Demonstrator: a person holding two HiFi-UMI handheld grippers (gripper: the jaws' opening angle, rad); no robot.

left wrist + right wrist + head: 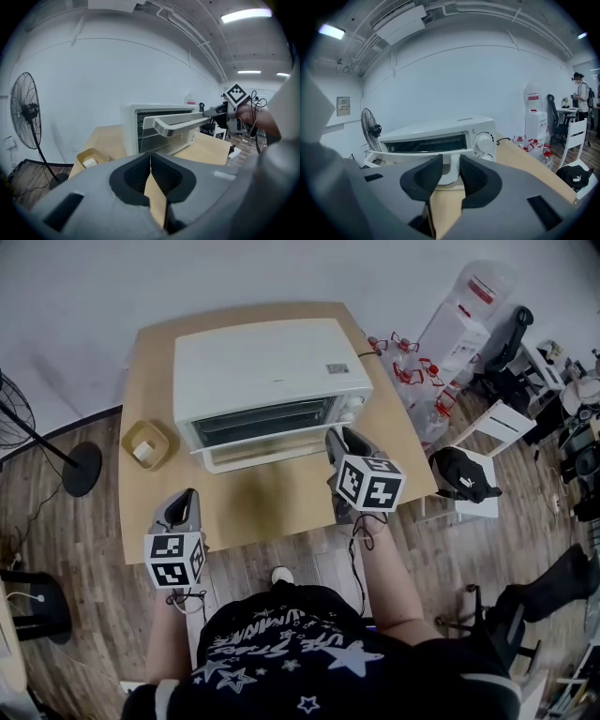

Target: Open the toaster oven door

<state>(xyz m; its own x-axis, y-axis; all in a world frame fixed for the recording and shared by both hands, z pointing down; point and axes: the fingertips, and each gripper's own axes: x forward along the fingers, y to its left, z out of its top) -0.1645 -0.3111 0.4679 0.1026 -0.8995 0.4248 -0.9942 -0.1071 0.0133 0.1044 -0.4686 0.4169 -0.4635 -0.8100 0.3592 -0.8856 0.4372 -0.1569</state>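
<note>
Pale wood bench (272, 507) is carrying the whole scene. At its far side the right gripper (450, 165) is showing its jaws narrow, w/ the right end post of the door handle (183, 124) standing between them. The pads are looking pressed on its sides, so I am judging this as a grip. The door (262, 423) is leaning out from the top, hinged at the bottom, and is not lying flat. The toaster oven (267, 352) is sitting at the far middle of the bench.

The left gripper (150, 159) is hovering over the near left edge, well apart from the oven. Its jaws are together w/ nothing in them.

Progress, in my judgement: the door is already ajar, i.e. the first part is done. What is remaining is swinging it fully down and then letting go of the handle.

Count:
- one oven, one door, one handle
- two grippers
- one small yellow tray (131, 439) beside the oven's left, holding one white block (143, 452)
- one standing fan (29, 110) on the floor at left
</note>
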